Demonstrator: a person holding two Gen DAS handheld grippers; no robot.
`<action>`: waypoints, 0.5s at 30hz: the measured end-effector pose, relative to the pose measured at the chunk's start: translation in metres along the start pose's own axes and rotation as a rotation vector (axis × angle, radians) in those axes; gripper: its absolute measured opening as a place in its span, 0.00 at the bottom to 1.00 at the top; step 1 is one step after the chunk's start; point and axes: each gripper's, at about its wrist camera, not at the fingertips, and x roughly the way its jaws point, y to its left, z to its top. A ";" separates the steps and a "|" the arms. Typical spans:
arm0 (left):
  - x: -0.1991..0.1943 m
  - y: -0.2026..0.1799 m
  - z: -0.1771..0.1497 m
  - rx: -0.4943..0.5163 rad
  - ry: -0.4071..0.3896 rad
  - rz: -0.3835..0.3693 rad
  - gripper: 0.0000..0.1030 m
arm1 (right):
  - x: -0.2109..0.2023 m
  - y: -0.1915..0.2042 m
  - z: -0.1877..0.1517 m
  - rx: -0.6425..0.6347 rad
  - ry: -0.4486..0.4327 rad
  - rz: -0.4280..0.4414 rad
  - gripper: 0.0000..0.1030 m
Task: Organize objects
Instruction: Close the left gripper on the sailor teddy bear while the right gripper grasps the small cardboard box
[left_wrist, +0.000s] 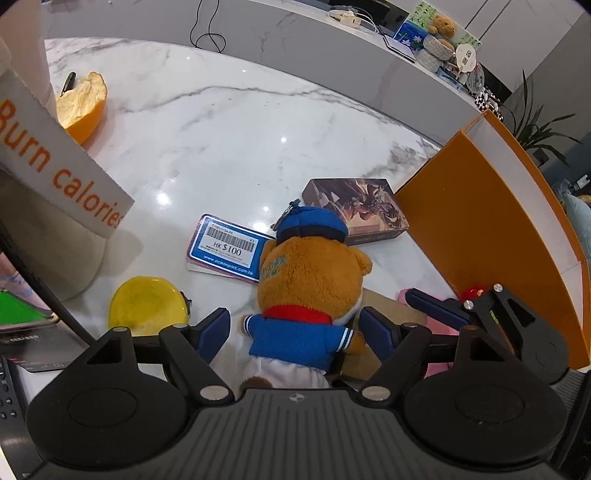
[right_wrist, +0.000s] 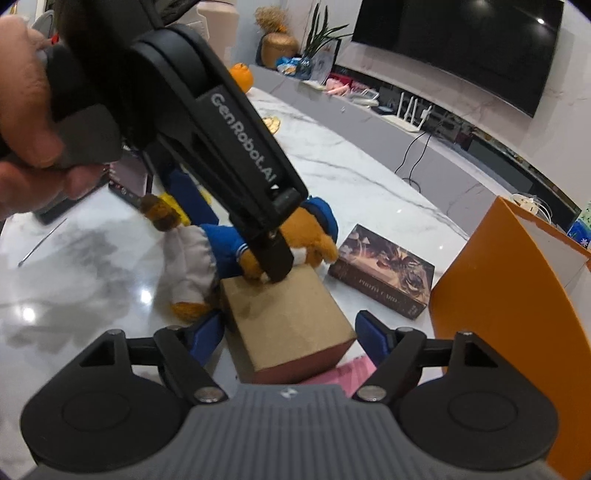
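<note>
Squarely between left fingers (left_wrist: 216, 325), plush bear (left_wrist: 303, 295)

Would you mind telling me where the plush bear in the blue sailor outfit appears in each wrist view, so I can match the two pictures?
Left wrist view: the plush bear lies at bottom centre, between the left gripper's fingers, head pointing away.
Right wrist view: the plush bear lies left of centre, behind the cardboard box, partly hidden by the other gripper.
Shared landmark: the dark illustrated box, beside the orange box.
</note>
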 end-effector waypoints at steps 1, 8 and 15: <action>0.000 0.000 0.000 0.002 0.001 0.000 0.89 | 0.001 0.000 0.000 0.008 -0.003 0.001 0.75; -0.004 -0.002 -0.002 0.029 -0.004 0.012 0.89 | -0.001 -0.006 0.008 0.025 0.074 0.052 0.68; -0.002 -0.014 -0.011 0.144 0.003 0.102 0.83 | -0.014 -0.008 0.010 0.013 0.233 0.149 0.68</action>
